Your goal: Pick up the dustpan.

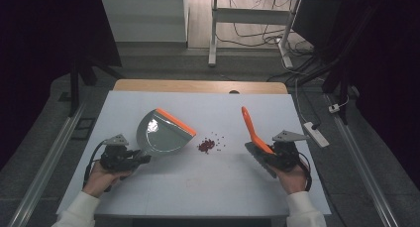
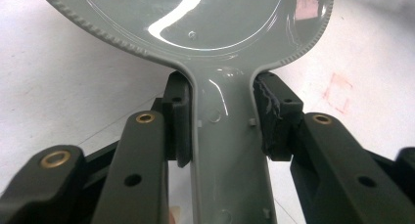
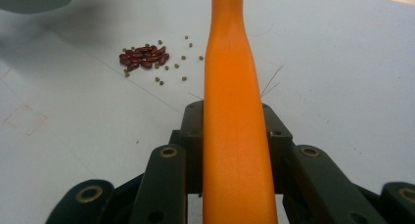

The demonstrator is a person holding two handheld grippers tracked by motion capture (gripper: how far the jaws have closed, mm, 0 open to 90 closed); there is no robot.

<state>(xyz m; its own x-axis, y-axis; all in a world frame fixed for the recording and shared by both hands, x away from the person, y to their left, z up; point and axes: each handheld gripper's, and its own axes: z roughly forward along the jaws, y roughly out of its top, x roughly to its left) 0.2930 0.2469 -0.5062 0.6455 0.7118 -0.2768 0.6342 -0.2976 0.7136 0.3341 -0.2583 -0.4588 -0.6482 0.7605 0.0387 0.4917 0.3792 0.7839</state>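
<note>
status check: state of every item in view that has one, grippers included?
Grey plastic dustpan with orange lip: gripped by its handle, pan facing the beans.
Orange-handled brush with grey bristle head: gripped, handle pointing away from the person.
Pile of red beans with small green ones: loose on the white table, between dustpan and brush, unswept.
Left gripper: shut on dustpan handle.
Right gripper: shut on brush handle.

Looked like a lab or recording rig room: white-covered table (image 1: 198,182) ringed by dark curtains (image 1: 34,48), metal floor rails (image 1: 47,160) either side. Loose cables (image 1: 257,36), a power strip (image 1: 316,134) and a bare desk frame (image 1: 214,33) sat behind
</note>
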